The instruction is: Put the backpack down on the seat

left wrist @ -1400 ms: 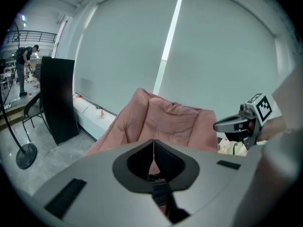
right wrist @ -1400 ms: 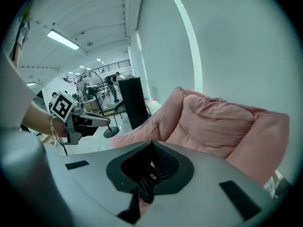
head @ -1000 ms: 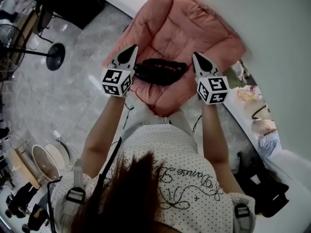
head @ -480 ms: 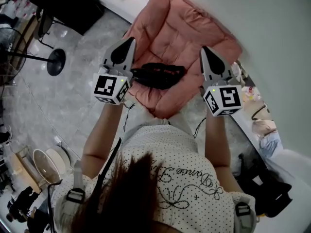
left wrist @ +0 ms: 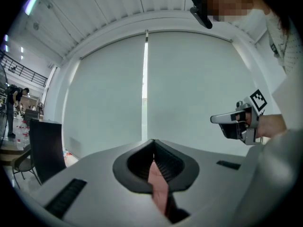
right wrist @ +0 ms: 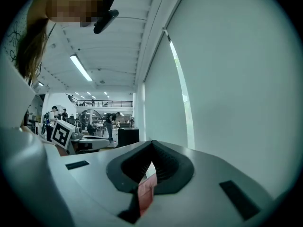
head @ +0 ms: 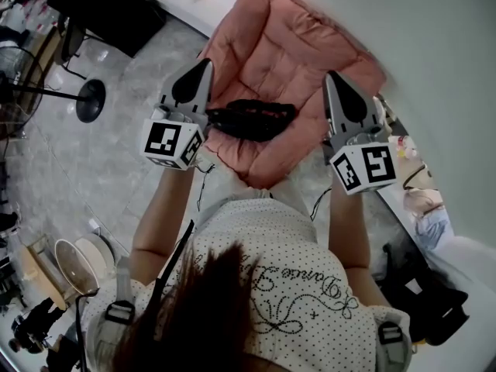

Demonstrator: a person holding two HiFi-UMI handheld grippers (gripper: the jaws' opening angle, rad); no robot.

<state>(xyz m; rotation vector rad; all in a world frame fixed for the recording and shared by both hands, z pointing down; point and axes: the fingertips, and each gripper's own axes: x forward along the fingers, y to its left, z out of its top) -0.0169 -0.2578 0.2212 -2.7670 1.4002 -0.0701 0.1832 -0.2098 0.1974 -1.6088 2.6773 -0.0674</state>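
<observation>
The black backpack (head: pixel 252 118) lies flat on the pink padded seat (head: pixel 287 45), near its front edge. My left gripper (head: pixel 203 63) hangs above the seat's left side, shut and empty, its tip apart from the backpack. To the right of the backpack, my right gripper (head: pixel 332 77) is also shut with nothing in it. In the left gripper view the jaws (left wrist: pixel 153 157) meet, with a sliver of pink below them and the right gripper (left wrist: pixel 239 122) at the right. The right gripper view shows its jaws (right wrist: pixel 151 161) closed too.
A fan's round black base (head: pixel 91 99) stands on the grey floor at the left, behind it a dark cabinet (head: pixel 108 6). A white counter (head: pixel 422 200) with small items runs along the right, with a black bag (head: pixel 422 289) near it. Pale blinds (left wrist: pixel 142 93) fill the wall ahead.
Both grippers have risen away from the backpack's ends and moved slightly apart. The backpack stays lying on the seat.
</observation>
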